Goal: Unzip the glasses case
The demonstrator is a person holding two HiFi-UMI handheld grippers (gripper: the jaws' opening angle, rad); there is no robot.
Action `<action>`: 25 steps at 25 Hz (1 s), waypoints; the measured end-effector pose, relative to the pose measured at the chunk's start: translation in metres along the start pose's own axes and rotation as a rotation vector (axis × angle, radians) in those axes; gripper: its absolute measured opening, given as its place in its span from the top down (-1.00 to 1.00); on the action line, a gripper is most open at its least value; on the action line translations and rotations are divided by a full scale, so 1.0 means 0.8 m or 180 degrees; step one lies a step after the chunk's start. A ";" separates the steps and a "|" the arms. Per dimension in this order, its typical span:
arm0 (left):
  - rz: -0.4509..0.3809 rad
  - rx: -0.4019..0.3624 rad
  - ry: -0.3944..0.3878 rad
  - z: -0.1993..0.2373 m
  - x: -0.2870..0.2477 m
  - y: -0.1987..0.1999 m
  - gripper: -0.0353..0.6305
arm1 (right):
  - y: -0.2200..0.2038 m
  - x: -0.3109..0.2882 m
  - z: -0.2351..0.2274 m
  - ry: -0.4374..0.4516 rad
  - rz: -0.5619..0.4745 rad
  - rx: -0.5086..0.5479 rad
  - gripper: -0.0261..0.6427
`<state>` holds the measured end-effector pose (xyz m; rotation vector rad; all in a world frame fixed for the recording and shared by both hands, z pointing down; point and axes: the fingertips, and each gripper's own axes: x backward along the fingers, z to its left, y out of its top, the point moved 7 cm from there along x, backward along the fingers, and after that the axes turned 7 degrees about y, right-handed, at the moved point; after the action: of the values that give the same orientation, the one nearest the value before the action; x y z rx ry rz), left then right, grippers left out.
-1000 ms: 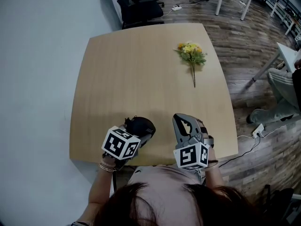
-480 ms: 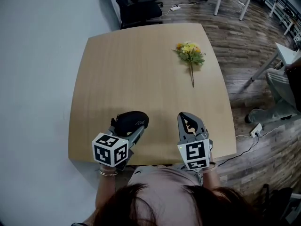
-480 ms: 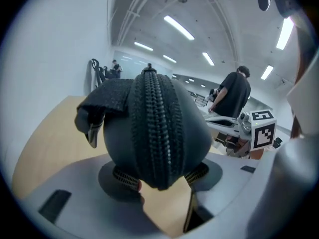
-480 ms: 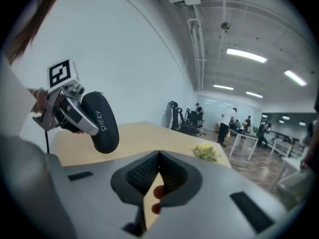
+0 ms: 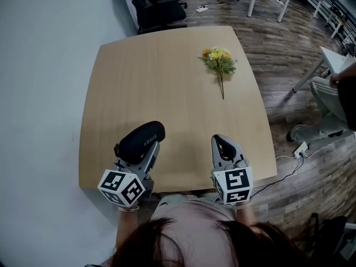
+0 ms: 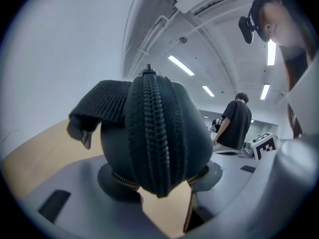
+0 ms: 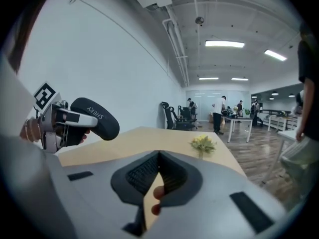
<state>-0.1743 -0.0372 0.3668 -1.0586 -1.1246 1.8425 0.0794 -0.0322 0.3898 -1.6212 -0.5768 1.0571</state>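
Note:
The black glasses case [image 5: 140, 142] is off the wooden table [image 5: 167, 77], at its near left. My left gripper [image 5: 142, 152] is shut on it, one pad on each flat side. In the left gripper view the case [image 6: 159, 138] fills the middle, its closed zipper [image 6: 149, 133] running up toward the camera with the pull [image 6: 148, 71] at the top and a ribbed loop [image 6: 97, 106] hanging left. My right gripper [image 5: 223, 144] hovers at the near right, about a hand's width away, jaws shut with nothing between them. From the right gripper [image 7: 158, 159] view the case [image 7: 94, 117] shows at left.
A small bunch of yellow flowers [image 5: 218, 61] lies at the far right of the table. Black office chairs [image 5: 158, 7] stand behind the far edge. A cable and plug [image 5: 300, 149] lie on the wood floor at right, near a seated person's legs [image 5: 334, 102].
My left gripper has lifted the case off the table and swung its nose up from pointing down toward level. The right gripper has rolled upright and shifted slightly.

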 end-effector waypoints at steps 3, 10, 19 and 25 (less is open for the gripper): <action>-0.0173 0.0071 -0.0052 -0.006 0.015 0.002 0.23 | -0.005 0.008 0.006 -0.0058 0.0048 -0.0004 0.88; -0.0341 0.0093 -0.0066 -0.022 0.043 0.003 0.23 | -0.010 0.029 0.020 -0.0056 0.0058 -0.0095 0.88; -0.0342 0.0050 -0.0057 -0.044 0.080 -0.009 0.23 | -0.015 0.045 0.041 0.0052 0.0010 -0.0098 0.88; -0.0311 0.0055 -0.0006 -0.051 0.105 -0.008 0.23 | -0.012 0.050 0.054 0.0163 -0.0071 -0.0175 0.88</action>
<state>-0.1699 0.0518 0.3386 -0.9751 -1.1394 1.7737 0.0634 0.0247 0.3834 -1.6812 -0.5931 0.9880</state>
